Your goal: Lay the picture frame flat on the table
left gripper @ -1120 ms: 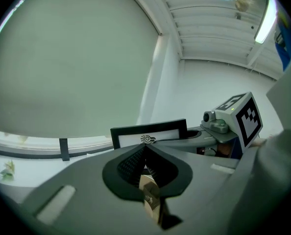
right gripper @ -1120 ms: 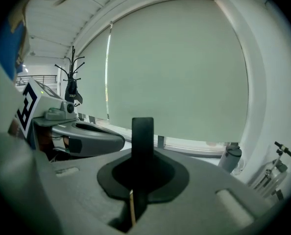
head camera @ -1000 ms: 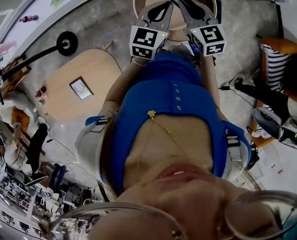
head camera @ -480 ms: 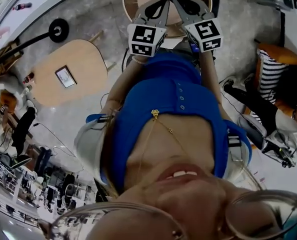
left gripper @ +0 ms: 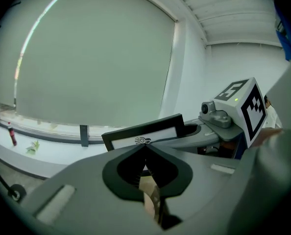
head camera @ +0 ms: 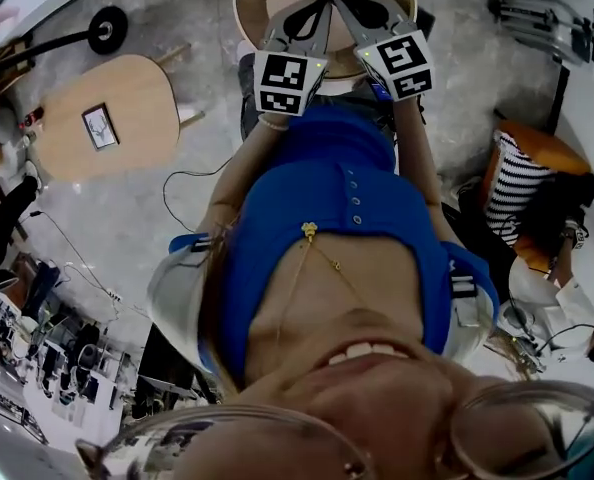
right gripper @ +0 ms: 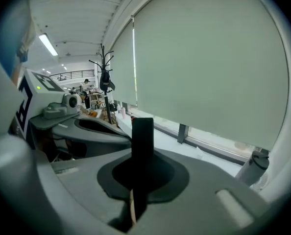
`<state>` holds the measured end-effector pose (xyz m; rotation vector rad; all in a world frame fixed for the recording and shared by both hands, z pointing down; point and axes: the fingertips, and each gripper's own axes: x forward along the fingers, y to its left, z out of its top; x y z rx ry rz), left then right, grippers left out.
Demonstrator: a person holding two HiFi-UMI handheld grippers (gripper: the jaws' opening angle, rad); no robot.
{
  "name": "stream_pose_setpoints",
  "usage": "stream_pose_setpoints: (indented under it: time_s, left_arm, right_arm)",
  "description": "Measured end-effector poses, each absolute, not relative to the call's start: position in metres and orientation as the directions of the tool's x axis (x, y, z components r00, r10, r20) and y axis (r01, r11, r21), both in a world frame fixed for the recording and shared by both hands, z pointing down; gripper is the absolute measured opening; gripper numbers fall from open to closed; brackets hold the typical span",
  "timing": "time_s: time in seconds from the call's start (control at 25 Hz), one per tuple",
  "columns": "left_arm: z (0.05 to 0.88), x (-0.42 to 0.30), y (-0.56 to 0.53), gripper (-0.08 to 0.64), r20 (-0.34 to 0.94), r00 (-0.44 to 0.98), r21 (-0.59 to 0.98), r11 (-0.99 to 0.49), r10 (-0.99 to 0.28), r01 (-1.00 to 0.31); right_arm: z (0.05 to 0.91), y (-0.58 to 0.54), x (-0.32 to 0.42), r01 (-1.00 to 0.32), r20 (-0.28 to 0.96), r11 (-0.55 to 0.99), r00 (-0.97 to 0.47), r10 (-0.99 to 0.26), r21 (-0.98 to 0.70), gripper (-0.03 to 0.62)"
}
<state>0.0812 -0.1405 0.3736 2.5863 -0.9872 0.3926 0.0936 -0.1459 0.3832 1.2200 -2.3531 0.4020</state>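
The picture frame (left gripper: 143, 128) is judged to be in mid-carry: it is held in the air above the round table (head camera: 249, 13) and has not yet been laid down. For the step to be done well, the frame should be lowered over the middle of the round table. Both grips should be kept level with each other so that the frame is not twisted. It should be tipped until its back faces the round table, one long edge should be set down first, and the rest eased flat. Neither grip should be let go until the frame is borne fully by the round table, well inside its rim; otherwise a drop or a slide may follow. A second frame (head camera: 100, 126) is seen lying flat on an oval table (head camera: 137, 88), well to the left of the round table, and is touched by neither gripper.

The left gripper (left gripper: 145, 148), above the left part of the round table, is seen with its jaws brought together. Their tips meet at the near edge of the picture frame, beside its white mat, and that edge appears to be pinched there. A tan sliver is seen low in the gap behind the tips; what it is cannot be told. The right gripper (right gripper: 138, 153), above the middle of the round table, is closed tight on the picture frame, which is seen edge-on as a dark upright bar rising from between its jaws.
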Motion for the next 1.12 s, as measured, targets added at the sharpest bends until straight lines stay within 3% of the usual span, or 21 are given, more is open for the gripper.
stream_pose_setpoints:
  time_s: [0.56, 1.12]
  left_arm:
    - [0.406, 0.049, -0.151, 0.000, 0.473, 0.678, 0.195, -0.684, -0.562, -0.703]
    - [0.502, 0.031, -0.146, 0.000, 0.610, 0.585, 0.225, -0.591, -0.535, -0.775]
  right_arm:
    - [0.429, -0.161, 0.059, -0.790, 0.557, 0.595, -0.563, -0.611, -0.147, 0.011]
    - [0.527, -0.166, 0.043, -0.748, 0.656, 0.611, -0.601, -0.457, -0.260, 0.011]
